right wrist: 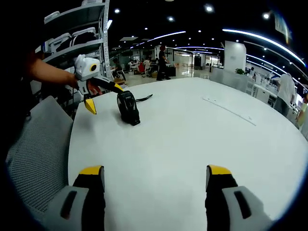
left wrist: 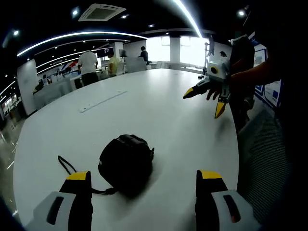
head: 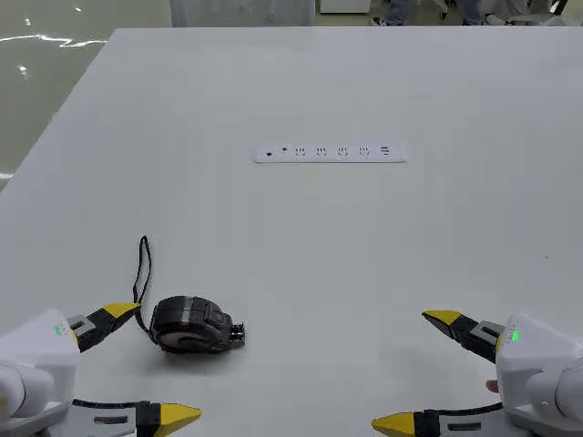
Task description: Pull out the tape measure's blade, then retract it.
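A black tape measure (head: pixel 193 325) lies on the white table (head: pixel 346 237) at the near left, with its thin wrist strap (head: pixel 143 269) trailing away from it. My left gripper (head: pixel 150 364) is open just behind it, yellow tips wide apart; the tape measure (left wrist: pixel 126 162) sits a short way ahead of its jaws, untouched. At the near right my right gripper (head: pixel 414 371) is open and holds nothing. From there the tape measure (right wrist: pixel 128 108) lies far off to the left, beside the left gripper (right wrist: pixel 98 96). No blade is drawn out.
A white power strip (head: pixel 329 153) lies flat near the table's middle, beyond both grippers. A grey mesh chair (right wrist: pixel 36 144) stands at the table's near edge. People stand in the room behind the table (left wrist: pixel 159 106).
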